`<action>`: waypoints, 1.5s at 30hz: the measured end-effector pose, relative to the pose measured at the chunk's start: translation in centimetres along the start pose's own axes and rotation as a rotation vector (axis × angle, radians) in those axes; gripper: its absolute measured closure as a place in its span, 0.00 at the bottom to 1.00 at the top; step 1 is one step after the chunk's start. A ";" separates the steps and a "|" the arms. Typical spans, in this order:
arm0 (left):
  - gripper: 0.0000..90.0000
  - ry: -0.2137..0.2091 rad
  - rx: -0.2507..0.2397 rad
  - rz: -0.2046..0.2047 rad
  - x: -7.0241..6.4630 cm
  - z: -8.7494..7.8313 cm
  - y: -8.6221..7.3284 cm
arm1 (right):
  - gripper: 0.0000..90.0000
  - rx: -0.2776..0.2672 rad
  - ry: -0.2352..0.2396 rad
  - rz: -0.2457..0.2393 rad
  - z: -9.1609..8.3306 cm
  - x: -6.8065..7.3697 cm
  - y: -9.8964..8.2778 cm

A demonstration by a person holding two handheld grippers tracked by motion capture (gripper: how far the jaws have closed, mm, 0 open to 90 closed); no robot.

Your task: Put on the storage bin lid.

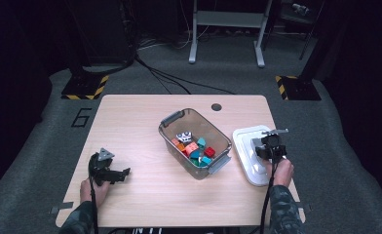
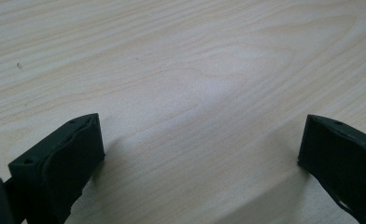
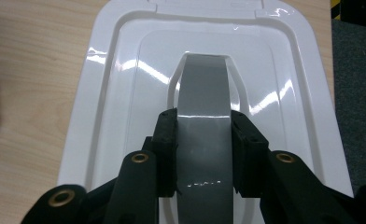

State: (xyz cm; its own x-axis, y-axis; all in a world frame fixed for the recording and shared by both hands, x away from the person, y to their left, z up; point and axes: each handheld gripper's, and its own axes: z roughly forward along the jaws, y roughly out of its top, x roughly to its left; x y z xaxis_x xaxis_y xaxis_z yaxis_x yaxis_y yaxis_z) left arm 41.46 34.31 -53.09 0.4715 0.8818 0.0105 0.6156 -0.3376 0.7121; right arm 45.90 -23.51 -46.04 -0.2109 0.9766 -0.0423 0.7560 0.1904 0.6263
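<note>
A white plastic lid lies flat near the table's right edge, with a grey arched handle along its middle. My right gripper is shut on that handle, one black pad pressed against each side. In the high view the right gripper sits over the lid, held by a hand from below. My left gripper rests low over the table's front left. In the left gripper view it stands open, with bare wood between its fingers.
A clear bin with grey latches stands at the table's middle, slightly turned, holding several coloured bricks. The lid lies close to the table's right edge, with dark carpet beyond. A round hole is near the far edge.
</note>
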 end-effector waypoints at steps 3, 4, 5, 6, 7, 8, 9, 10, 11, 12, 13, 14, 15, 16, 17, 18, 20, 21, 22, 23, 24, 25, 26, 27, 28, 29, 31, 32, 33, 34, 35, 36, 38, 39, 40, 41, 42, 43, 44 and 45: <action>0.00 0.000 0.000 0.000 0.0 0.0 0.0 | 0.75 -0.016 0.006 0.006 -0.8 -0.5 0.1; 0.00 0.000 0.000 0.000 0.0 0.0 0.0 | 0.75 -0.024 0.012 0.001 -1.1 -0.6 0.2; 0.00 0.000 0.000 0.000 0.0 0.0 0.0 | 0.75 -0.029 0.011 -0.004 -1.3 -0.7 0.3; 0.00 0.001 0.000 0.000 0.0 0.0 0.0 | 0.75 -0.030 0.012 0.005 -1.6 -0.8 0.4; 0.00 0.001 0.000 0.000 0.0 0.0 0.0 | 0.75 -0.034 0.013 -0.003 -1.9 -0.8 0.6; 0.00 0.001 0.000 0.000 0.0 0.0 0.0 | 0.75 -0.039 0.011 -0.009 -2.2 -0.8 0.8; 0.00 0.001 0.001 -0.001 0.0 0.0 0.0 | 0.75 -0.044 0.020 -0.004 -2.5 -0.8 1.0; 0.00 0.001 -0.001 -0.001 0.0 0.0 0.0 | 0.75 -0.040 0.024 -0.007 -2.8 -0.8 1.3; 0.00 0.001 0.000 -0.001 0.0 0.0 0.0 | 0.75 -0.046 0.022 -0.018 -3.0 -0.9 1.5; 0.00 0.001 -0.001 -0.001 0.0 0.0 0.0 | 0.75 -0.049 0.019 -0.028 -3.2 -0.8 1.8; 0.00 0.001 -0.001 -0.001 0.0 0.0 0.0 | 0.75 -0.049 0.024 -0.039 -3.4 -0.8 2.0; 0.00 0.000 0.000 -0.001 0.0 0.0 0.0 | 0.75 -0.050 0.022 -0.034 -3.6 -0.7 2.3; 0.00 0.001 -0.001 -0.001 0.0 0.0 0.0 | 0.75 -0.048 0.023 -0.036 -3.8 -0.7 2.5; 0.00 -0.001 0.004 0.001 0.0 0.0 0.0 | 0.75 -0.049 0.023 -0.038 -3.9 -0.7 2.7; 0.00 0.001 -0.001 0.000 0.0 0.0 0.0 | 0.75 -0.054 0.021 -0.045 -4.1 -0.8 2.9; 0.00 -0.001 0.004 0.000 0.0 0.0 0.0 | 0.75 -0.051 0.017 -0.042 -4.3 -0.8 3.1; 0.00 -0.001 0.005 0.001 0.0 0.0 0.0 | 0.75 -0.057 0.020 -0.044 -4.7 -0.9 3.6; 0.00 0.001 -0.001 -0.001 0.0 0.0 0.0 | 0.75 -0.057 0.018 -0.046 -4.9 -1.0 3.8; 0.00 0.001 0.000 0.000 0.0 0.0 0.0 | 0.75 -0.059 0.016 -0.051 -5.1 -1.0 4.0; 0.00 -0.001 0.002 0.000 0.0 0.0 0.0 | 0.75 -0.062 0.015 -0.051 -5.4 -1.1 4.3; 0.00 0.001 0.000 0.000 0.0 0.0 0.0 | 0.75 -0.068 0.018 -0.050 -5.6 -1.1 4.5; 0.00 0.000 0.002 0.000 0.0 0.0 0.0 | 0.75 -0.068 0.013 -0.057 -5.8 -1.1 4.7; 0.00 0.000 0.002 0.000 0.0 0.0 0.0 | 0.75 -0.070 0.011 -0.060 -6.0 -1.1 4.9; 0.00 0.001 0.000 0.000 0.0 0.0 0.0 | 0.75 -0.074 0.009 -0.066 -6.3 -1.1 5.2; 0.00 0.000 0.004 0.000 0.0 0.0 0.0 | 0.75 -0.076 0.008 -0.068 -6.5 -1.1 5.5; 0.00 0.000 0.002 0.000 0.0 0.0 0.0 | 0.75 -0.081 0.012 -0.066 -6.7 -1.0 5.7; 0.00 -0.002 0.006 0.001 0.0 0.0 0.0 | 0.75 -0.098 0.014 -0.070 -7.1 -1.0 6.1; 0.00 0.000 -0.002 -0.006 0.0 0.0 0.0 | 0.75 -0.100 0.014 -0.073 -7.2 -1.0 6.3; 0.00 0.001 -0.002 -0.009 -0.1 0.0 0.0 | 0.75 -0.095 0.015 -0.075 -7.4 -1.0 6.5; 0.00 -0.002 0.000 -0.007 0.0 0.0 0.0 | 0.75 -0.095 0.014 -0.080 -7.5 -0.9 6.7; 0.00 -0.001 -0.002 -0.007 0.0 0.0 0.0 | 0.75 -0.104 0.015 -0.082 -7.6 -0.9 6.9; 0.00 -0.003 0.005 -0.006 0.0 0.0 0.0 | 0.75 -0.098 0.012 -0.086 -7.7 -0.8 7.1; 0.00 0.000 -0.002 -0.009 -0.1 0.0 0.0 | 0.75 -0.111 0.010 -0.093 -8.1 -0.7 7.5; 0.00 -0.001 0.003 -0.007 0.0 0.0 0.0 | 0.75 -0.118 0.009 -0.097 -8.2 -0.5 7.7; 0.00 0.000 -0.002 -0.008 0.0 0.0 0.0 | 0.75 -0.120 0.013 -0.098 -8.4 -0.4 7.9; 0.00 -0.001 -0.001 -0.007 0.0 0.0 0.0 | 0.75 -0.122 0.013 -0.103 -8.6 -0.2 8.1; 0.00 -0.001 -0.002 -0.007 -0.1 0.0 0.0 | 0.75 -0.128 0.018 -0.107 -8.8 0.0 8.3; 0.00 -0.002 0.001 -0.007 0.0 0.0 0.0 | 0.75 -0.131 0.023 -0.111 -9.0 0.1 8.5; 0.00 -0.001 -0.002 -0.008 -0.1 0.0 0.0 | 0.75 -0.143 0.029 -0.115 -9.2 0.3 8.8; 0.00 -0.002 0.003 -0.006 0.0 0.0 0.0 | 0.75 -0.142 0.033 -0.118 -9.4 0.5 9.0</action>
State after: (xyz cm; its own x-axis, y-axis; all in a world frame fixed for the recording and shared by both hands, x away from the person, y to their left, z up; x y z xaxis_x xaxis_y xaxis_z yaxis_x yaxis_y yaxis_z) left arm 41.45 34.28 -53.07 0.4691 0.8831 0.0044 0.6204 -0.3331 0.7100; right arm 46.73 -22.24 -33.09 -0.3151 0.9441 -0.0974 0.6303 0.2849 0.7222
